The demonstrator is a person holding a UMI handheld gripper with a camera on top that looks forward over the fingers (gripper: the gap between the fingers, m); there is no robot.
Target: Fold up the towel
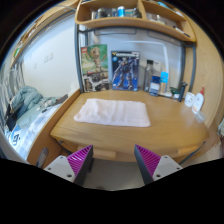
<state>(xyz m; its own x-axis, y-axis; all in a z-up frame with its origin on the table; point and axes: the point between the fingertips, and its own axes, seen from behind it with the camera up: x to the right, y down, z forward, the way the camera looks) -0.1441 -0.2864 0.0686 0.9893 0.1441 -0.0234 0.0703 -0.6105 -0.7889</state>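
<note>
A pale cream towel lies flat, spread out on a wooden desk, well beyond my fingers. My gripper is open and empty, held back from the desk's near edge, with its purple pads wide apart. Nothing stands between the fingers.
Posters and boxes stand against the wall at the desk's back. Bottles and small items stand at the back right. A shelf hangs above the desk. A bed with bedding is to the left.
</note>
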